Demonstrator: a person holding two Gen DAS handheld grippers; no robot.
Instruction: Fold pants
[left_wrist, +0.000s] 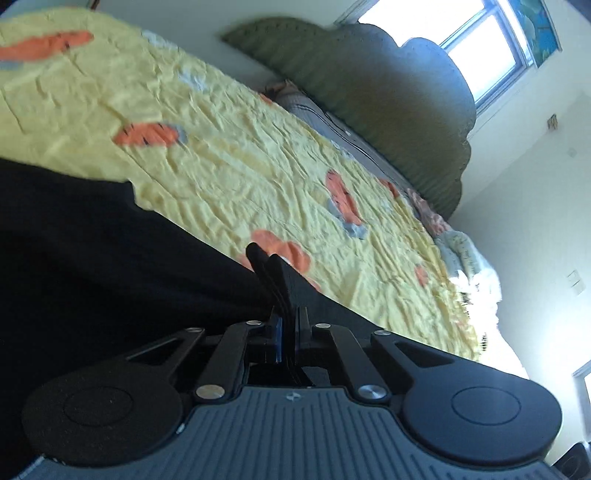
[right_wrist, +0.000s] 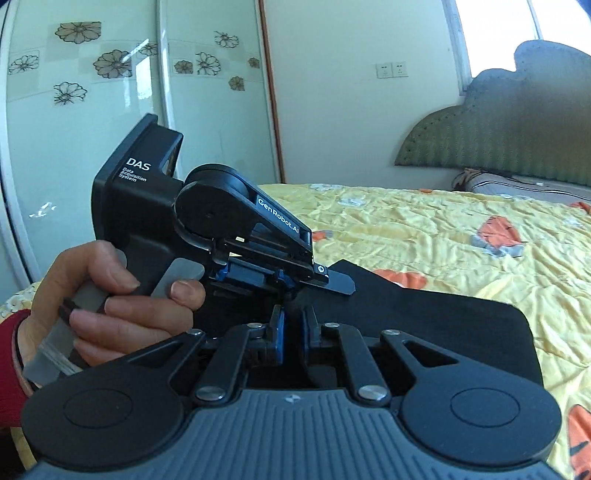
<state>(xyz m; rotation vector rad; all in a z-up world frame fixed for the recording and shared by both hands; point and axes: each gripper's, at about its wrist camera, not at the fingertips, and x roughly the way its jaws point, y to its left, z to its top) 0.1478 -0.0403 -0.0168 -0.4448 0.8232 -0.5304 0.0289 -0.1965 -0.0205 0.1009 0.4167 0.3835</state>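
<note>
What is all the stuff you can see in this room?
pants: one, black, lying on the quilt
quilt: one, yellow with orange patches, covering the bed
headboard: one, green, at the bed's head
pillow: one, grey, below the headboard
wardrobe doors: two, pale with flower prints, beside the bed
wall sockets: two, white, on the wall
window: one, bright, behind the headboard
left hand: one, red sleeve, holding the left gripper
left gripper: one, black, shut, at the pants
right gripper: one, black with blue pads, over the pants
</note>
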